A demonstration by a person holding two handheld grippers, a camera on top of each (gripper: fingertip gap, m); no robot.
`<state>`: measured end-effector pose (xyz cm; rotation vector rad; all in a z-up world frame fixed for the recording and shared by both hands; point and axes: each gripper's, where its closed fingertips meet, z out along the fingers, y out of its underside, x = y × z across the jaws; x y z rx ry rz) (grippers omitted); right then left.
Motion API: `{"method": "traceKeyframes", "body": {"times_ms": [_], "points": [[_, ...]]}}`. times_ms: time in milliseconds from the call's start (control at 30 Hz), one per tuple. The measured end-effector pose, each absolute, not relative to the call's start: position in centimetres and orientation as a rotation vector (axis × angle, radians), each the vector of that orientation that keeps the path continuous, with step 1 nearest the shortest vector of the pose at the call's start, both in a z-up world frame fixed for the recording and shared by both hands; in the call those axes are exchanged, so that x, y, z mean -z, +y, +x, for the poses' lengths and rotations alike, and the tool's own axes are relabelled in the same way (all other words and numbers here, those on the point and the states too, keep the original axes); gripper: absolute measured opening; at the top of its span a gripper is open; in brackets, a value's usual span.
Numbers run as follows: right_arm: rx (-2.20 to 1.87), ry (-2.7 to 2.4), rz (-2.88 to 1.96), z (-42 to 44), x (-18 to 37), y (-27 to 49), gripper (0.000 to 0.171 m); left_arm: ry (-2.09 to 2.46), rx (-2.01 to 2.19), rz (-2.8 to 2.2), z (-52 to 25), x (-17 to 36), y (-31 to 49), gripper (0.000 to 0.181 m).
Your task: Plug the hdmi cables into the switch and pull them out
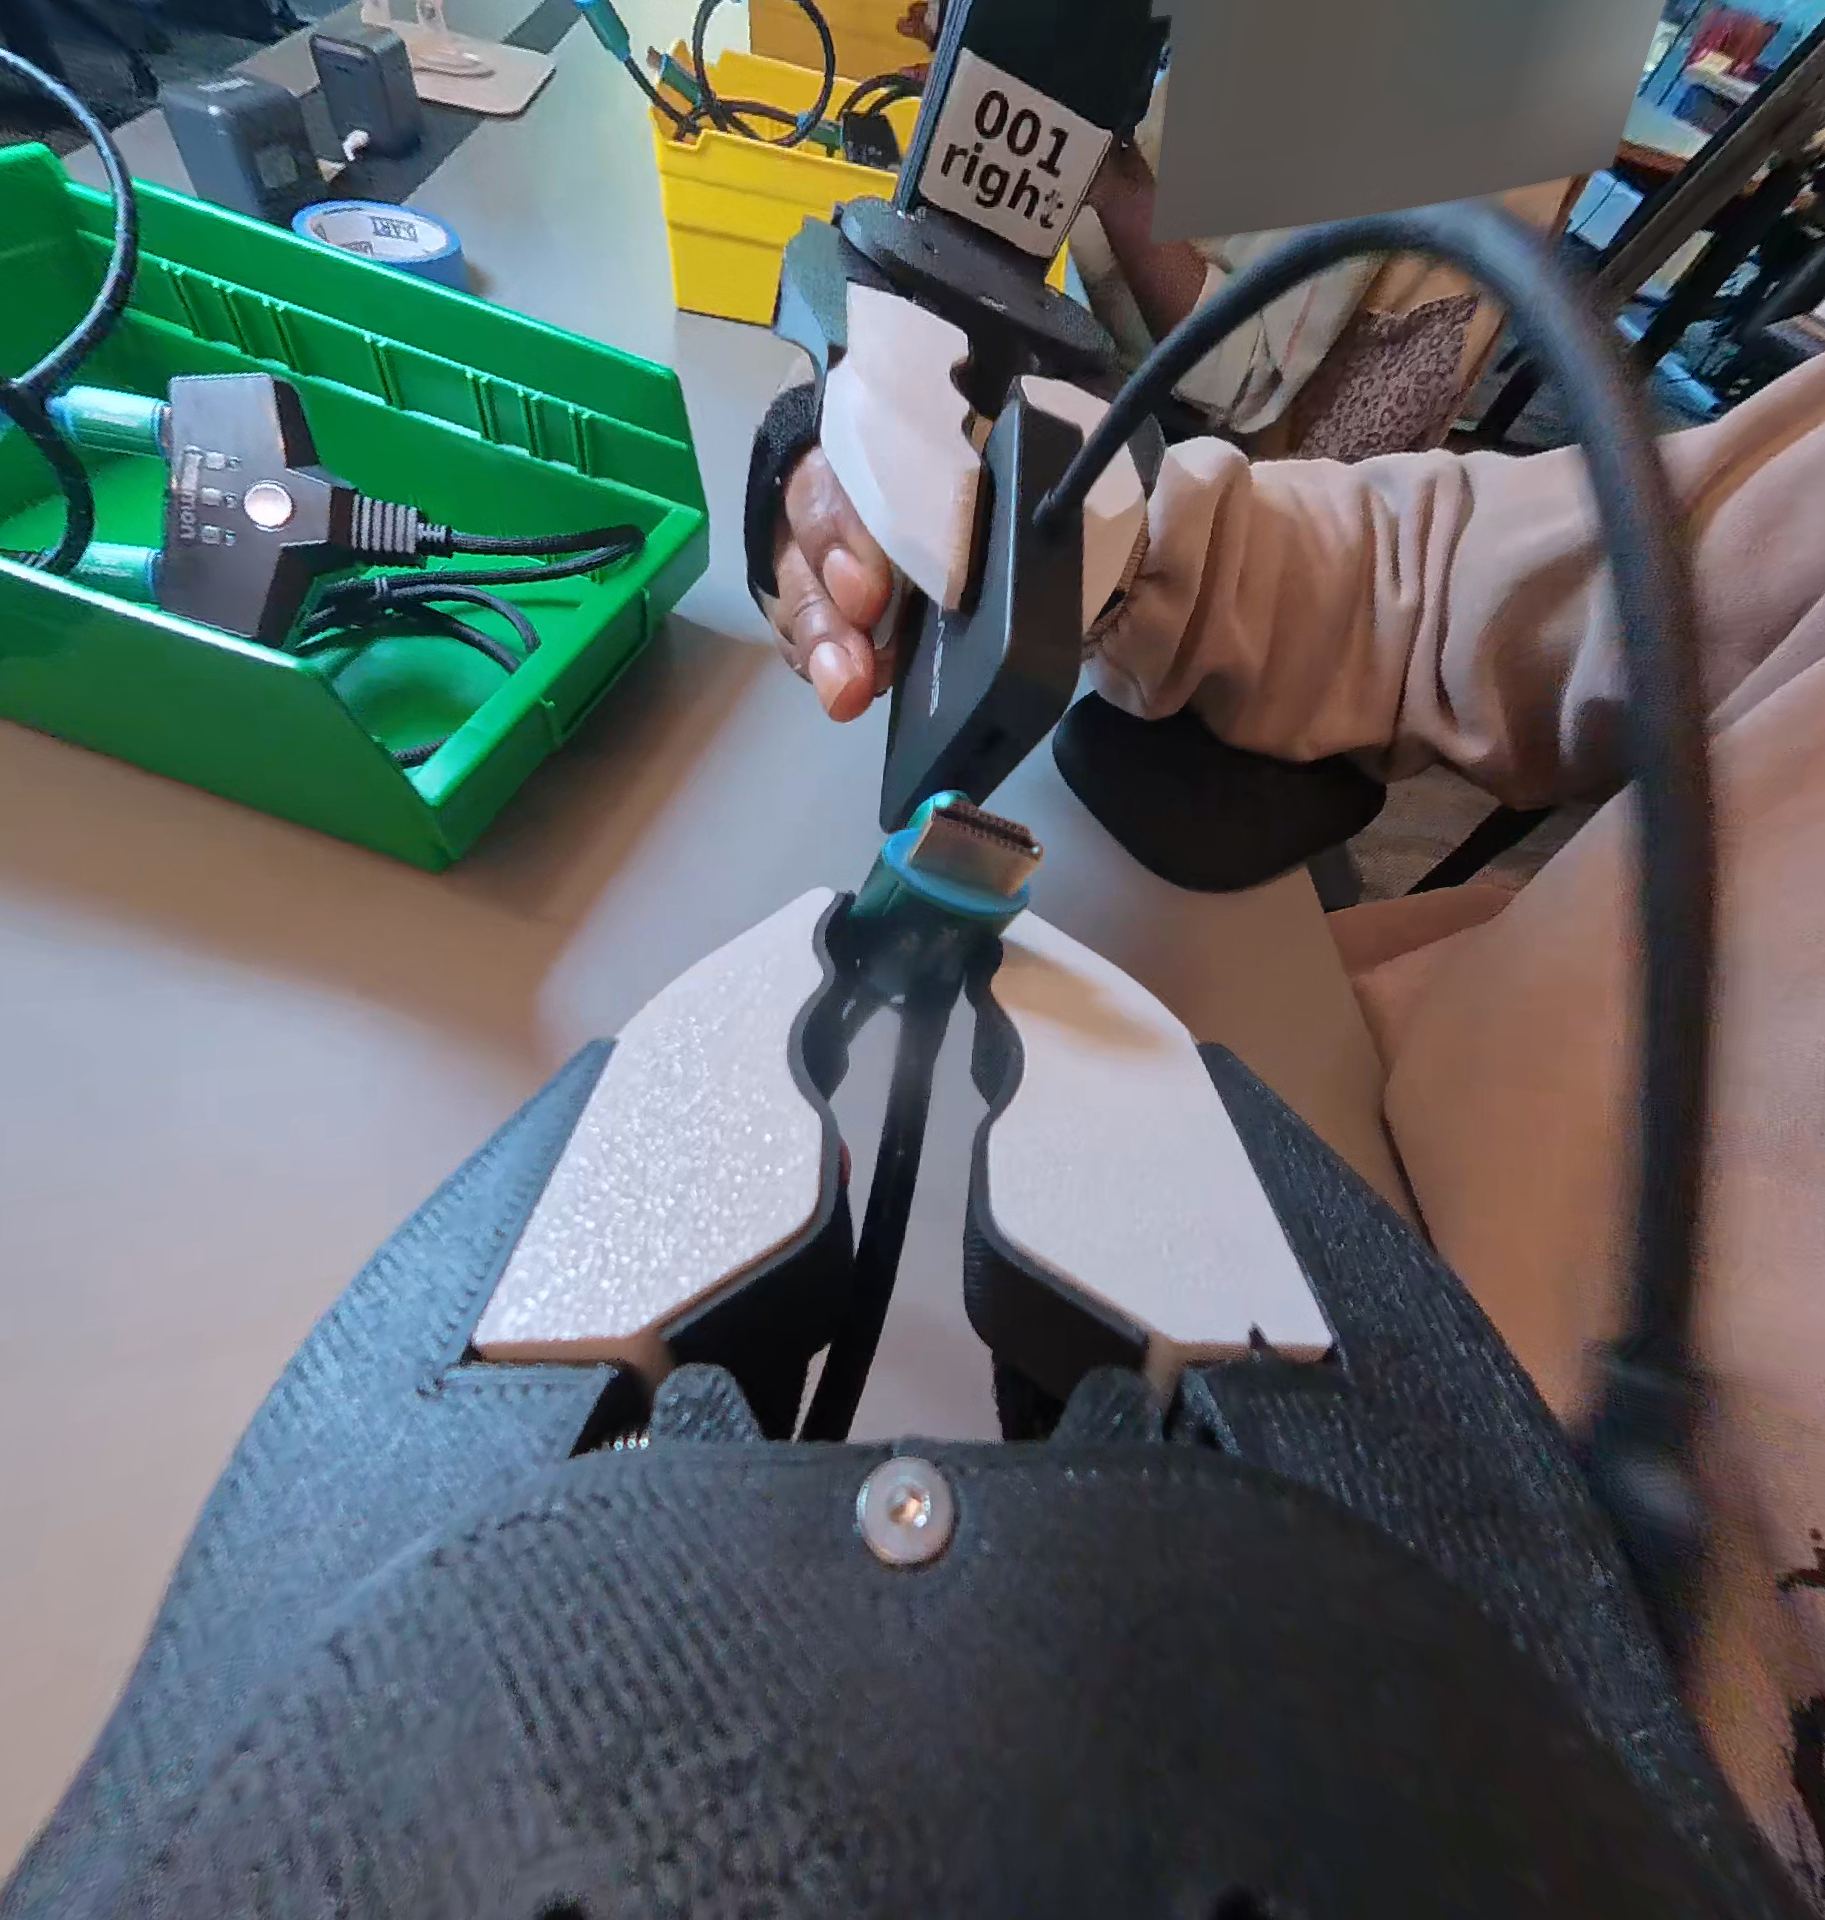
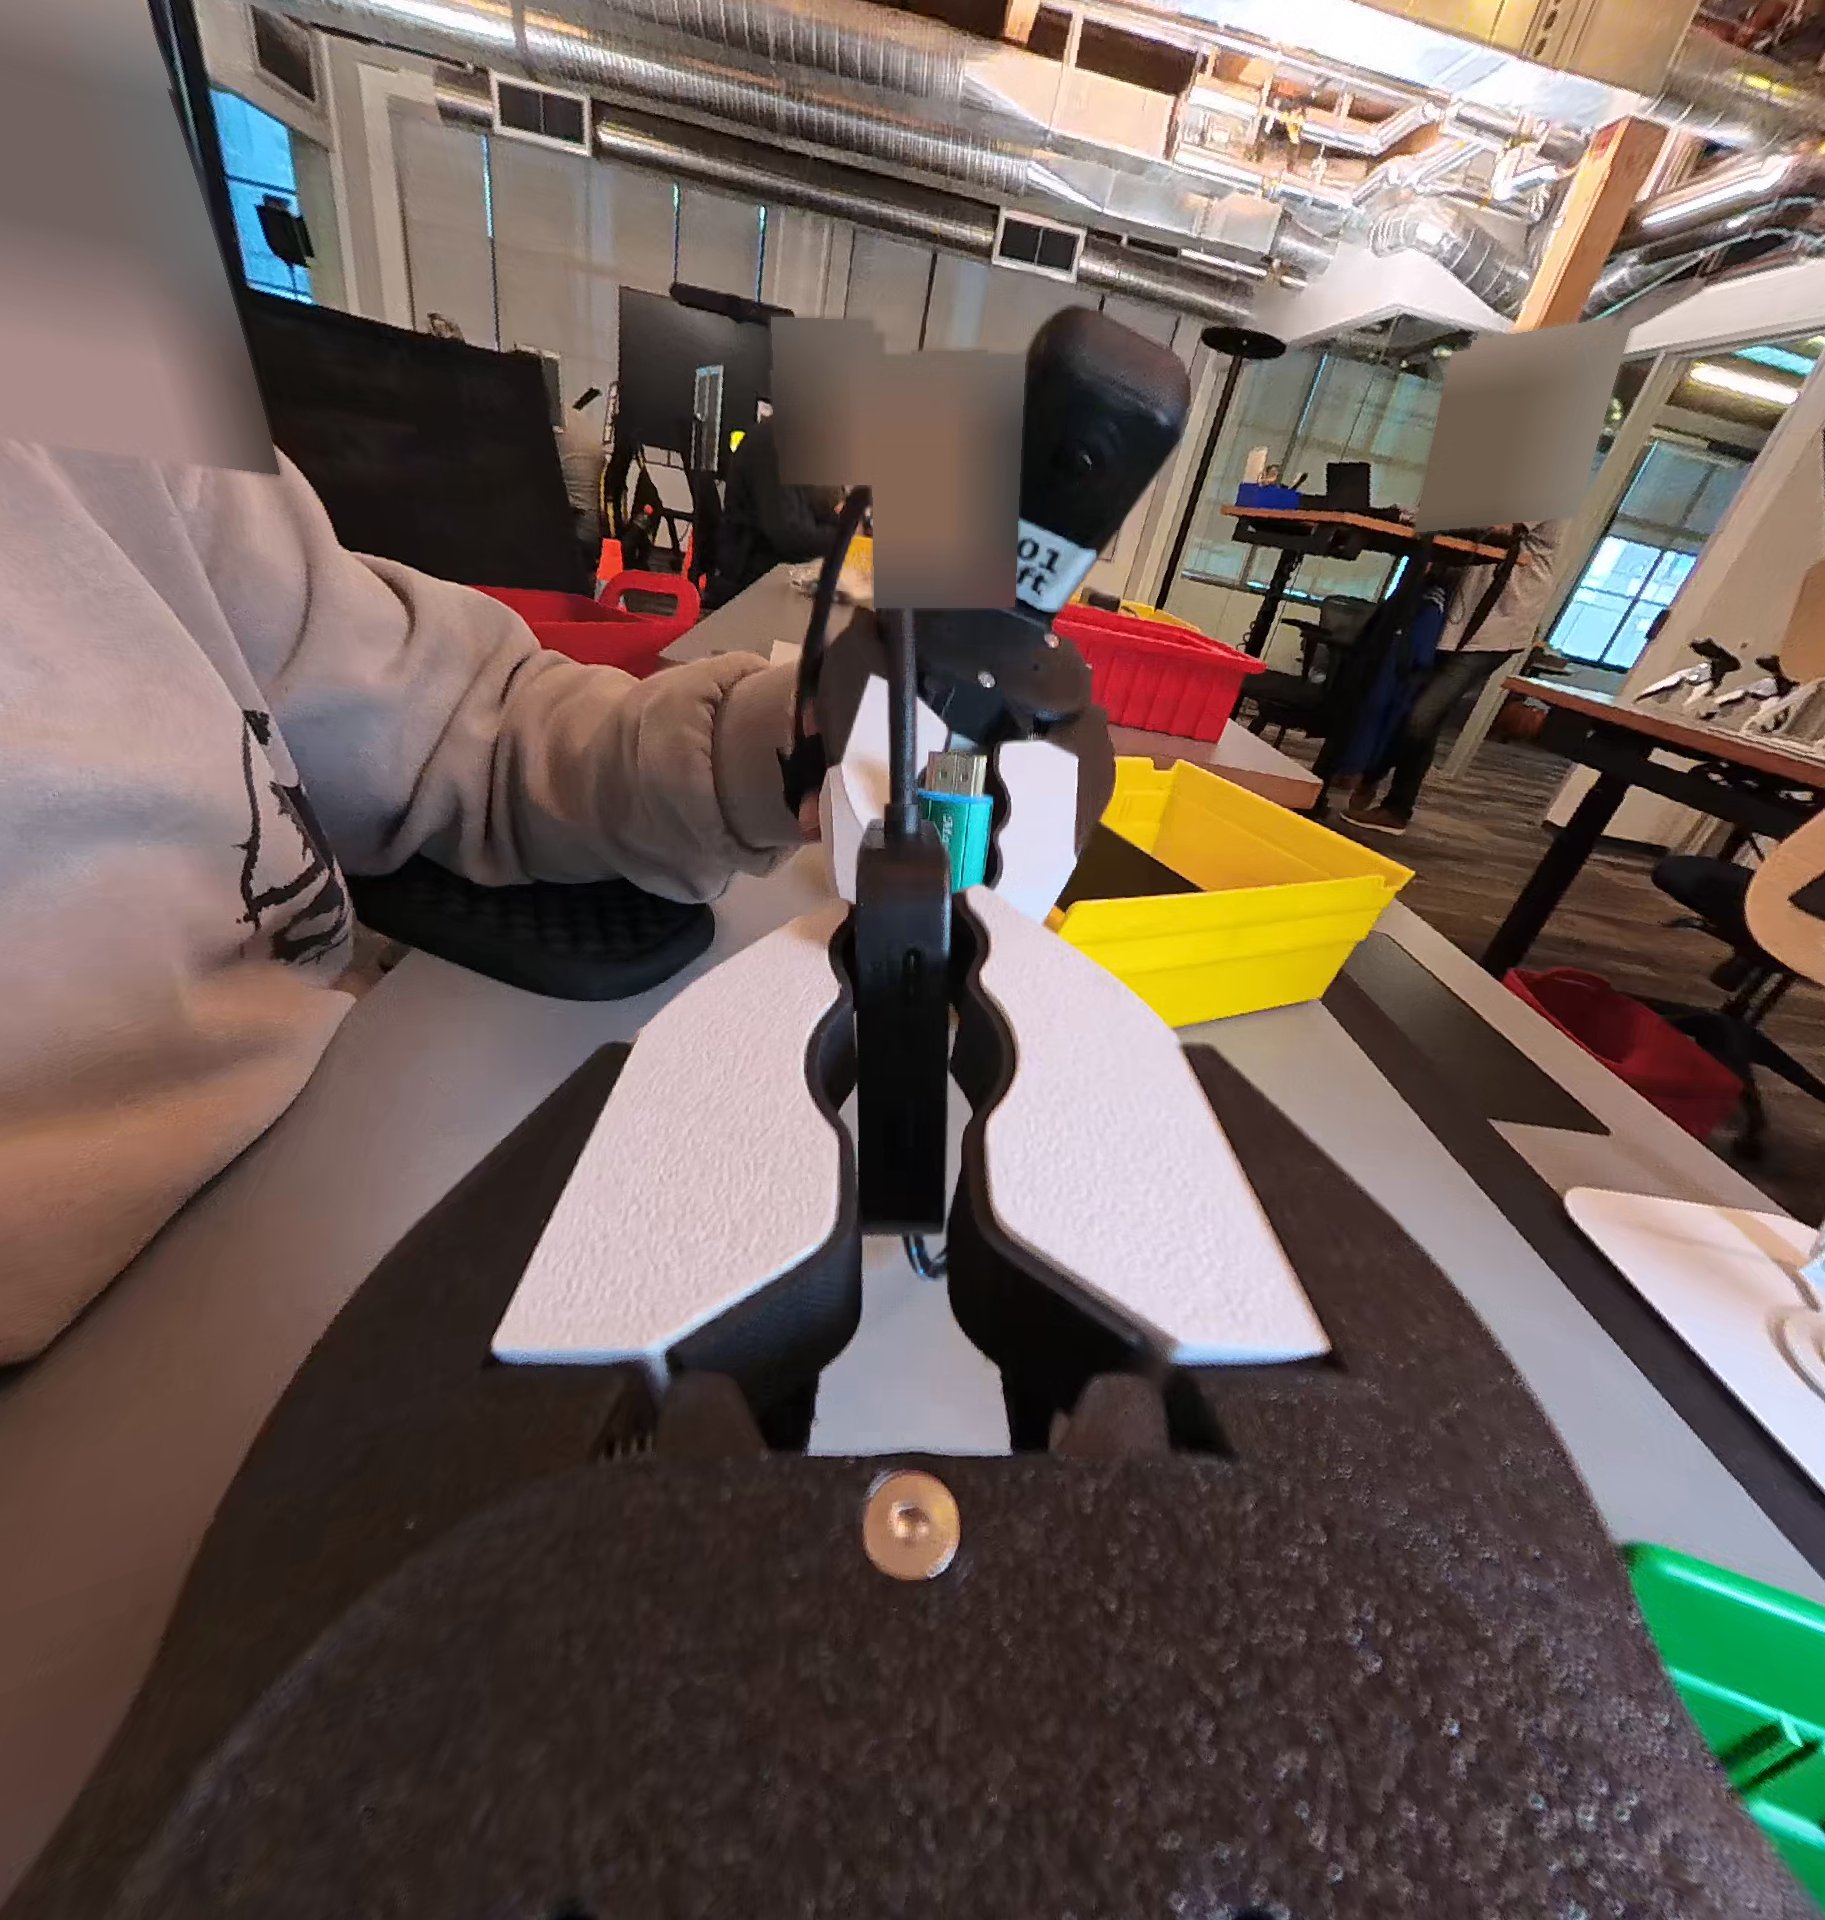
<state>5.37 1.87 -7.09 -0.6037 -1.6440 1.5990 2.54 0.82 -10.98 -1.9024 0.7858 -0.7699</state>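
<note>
My left gripper (image 1: 913, 930) is shut on a teal HDMI plug (image 1: 944, 868); its metal tip points up, just below the black switch (image 1: 975, 644). Its black cable (image 1: 877, 1216) runs back between my fingers. My right gripper (image 2: 903, 935) is shut on the switch (image 2: 900, 1039), held on edge above the table. In the right wrist view the plug (image 2: 955, 821) sits just past the switch, in the left gripper (image 2: 949, 821). The right gripper (image 1: 975, 488) shows in the left wrist view, gripping the switch from above. The switch's own black cable (image 1: 1573, 436) loops to the right. Plug and switch are close but apart.
A green bin (image 1: 534, 665) at the left holds another black switch (image 1: 243, 499) with teal plugs and cables. A yellow bin (image 1: 742, 208) with cables stands behind, and a blue tape roll (image 1: 383, 239). Another yellow bin (image 2: 1240, 914) is at the right. A person's sleeves are close. The gap from one gripper's tips to the other's is roughly 5 cm.
</note>
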Motion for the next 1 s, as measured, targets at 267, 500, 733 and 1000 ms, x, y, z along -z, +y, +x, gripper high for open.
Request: {"method": "traceKeyframes", "body": {"times_ms": [267,500,733,1000], "points": [[-1.646,-1.572,-0.59,5.9,5.6,2.1,0.014,0.7,0.916,-1.786,3.3,9.3,1.1,0.02],[-1.61,-1.488,-0.621,5.5,4.1,2.5,0.017,0.634,0.975,-1.692,3.6,7.4,1.5,0.02],[-1.403,-1.619,-0.645,5.2,5.8,2.6,0.014,0.633,0.931,-1.679,2.6,6.8,1.4,0.02],[-1.493,-1.614,-0.683,3.9,7.7,1.9,0.013,0.656,0.86,-1.733,2.2,7.5,1.3,0.019]]}}
